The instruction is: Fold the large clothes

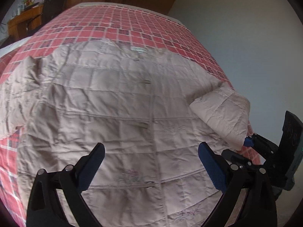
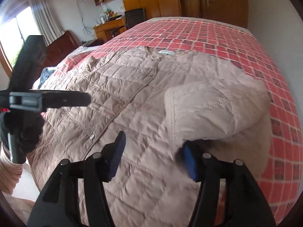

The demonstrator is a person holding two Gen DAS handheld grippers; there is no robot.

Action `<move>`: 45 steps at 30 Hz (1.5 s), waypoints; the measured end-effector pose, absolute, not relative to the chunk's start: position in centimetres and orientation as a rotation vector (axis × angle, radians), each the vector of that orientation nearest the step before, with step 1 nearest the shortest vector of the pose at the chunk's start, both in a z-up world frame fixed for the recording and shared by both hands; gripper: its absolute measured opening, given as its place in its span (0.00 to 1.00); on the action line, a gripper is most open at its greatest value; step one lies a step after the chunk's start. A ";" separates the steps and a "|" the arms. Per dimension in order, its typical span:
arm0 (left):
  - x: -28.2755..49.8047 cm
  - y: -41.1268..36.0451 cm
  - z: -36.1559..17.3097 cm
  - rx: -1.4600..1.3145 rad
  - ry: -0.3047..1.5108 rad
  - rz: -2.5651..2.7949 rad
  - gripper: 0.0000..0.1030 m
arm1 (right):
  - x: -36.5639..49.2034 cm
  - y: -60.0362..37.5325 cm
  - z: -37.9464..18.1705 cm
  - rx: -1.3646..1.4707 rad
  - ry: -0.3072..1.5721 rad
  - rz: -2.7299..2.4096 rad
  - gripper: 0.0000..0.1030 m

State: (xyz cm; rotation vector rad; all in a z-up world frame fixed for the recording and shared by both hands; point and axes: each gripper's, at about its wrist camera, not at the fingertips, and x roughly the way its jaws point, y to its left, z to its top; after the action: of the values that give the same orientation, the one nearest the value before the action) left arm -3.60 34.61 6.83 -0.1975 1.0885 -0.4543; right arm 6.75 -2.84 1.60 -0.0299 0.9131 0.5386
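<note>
A pale pink quilted jacket lies front up and buttoned on the bed, collar at the far end. Its right sleeve is folded in over the body, cuff toward me. My left gripper hovers open above the lower front of the jacket, holding nothing. My right gripper is also open, just over the jacket. The folded sleeve rests against its right blue pad. In the left wrist view the right gripper sits at the cuff's edge. The left sleeve lies spread outward.
A red checked bedspread covers the bed, whose right edge meets a white wall. Beyond the bed's far left corner stand a wooden desk and a dark chair. A wardrobe and a door stand behind. Dark clothing lies at left.
</note>
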 end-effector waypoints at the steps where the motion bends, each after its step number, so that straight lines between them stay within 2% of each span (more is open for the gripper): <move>1: -3.2 33.5 6.7 -0.206 1.099 -0.492 0.96 | 6.0 -4.1 1.9 0.001 0.911 0.530 0.56; 10: -0.7 22.5 3.1 -0.286 1.288 -0.782 0.95 | 2.3 -8.3 1.5 0.090 0.882 0.461 0.60; 15: 0.2 20.2 0.6 -0.292 1.362 -0.708 0.95 | 1.5 -8.7 1.8 0.085 0.850 0.409 0.62; 16: 0.3 20.0 0.4 -0.297 1.353 -0.703 0.91 | 1.4 -9.2 2.0 0.095 0.838 0.393 0.62; 17: 0.4 19.8 0.5 -0.297 1.338 -0.702 0.86 | 1.3 -9.5 2.0 0.101 0.832 0.381 0.62; 19: 0.8 19.1 0.5 -0.327 1.325 -0.736 0.48 | 1.4 -10.2 2.2 0.112 0.826 0.352 0.62; 20: 1.4 18.9 0.4 -0.347 1.327 -0.740 0.40 | 1.5 -10.5 2.2 0.120 0.822 0.339 0.62; 21: 1.8 18.6 0.5 -0.359 1.311 -0.748 0.23 | 1.5 -10.7 2.4 0.129 0.816 0.329 0.62; 22: 2.0 18.5 1.0 -0.361 1.286 -0.764 0.17 | 1.6 -11.1 2.7 0.142 0.806 0.319 0.62; 24: 2.2 18.9 2.2 -0.355 1.219 -0.769 0.11 | 1.9 -11.7 3.4 0.163 0.787 0.310 0.62; 29: 2.4 23.7 7.0 -0.363 1.054 -0.771 0.09 | 4.0 -12.6 4.1 0.176 0.790 0.290 0.62; 33: 3.8 27.9 8.9 -0.333 0.977 -0.707 0.09 | 8.4 -11.9 3.3 0.199 0.851 0.324 0.62; 40: 7.4 34.8 8.0 -0.351 0.977 -0.585 0.09 | 16.0 -9.4 -0.2 0.266 0.983 0.307 0.58; 45: 9.7 39.6 4.3 -0.367 1.000 -0.482 0.11 | 18.9 -7.0 -2.4 0.243 1.059 0.310 0.58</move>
State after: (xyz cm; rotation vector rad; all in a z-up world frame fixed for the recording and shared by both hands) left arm 9.72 39.58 4.35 -0.3670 0.9996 -0.4817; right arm 18.94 -6.99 -2.40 0.2432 1.0586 0.3102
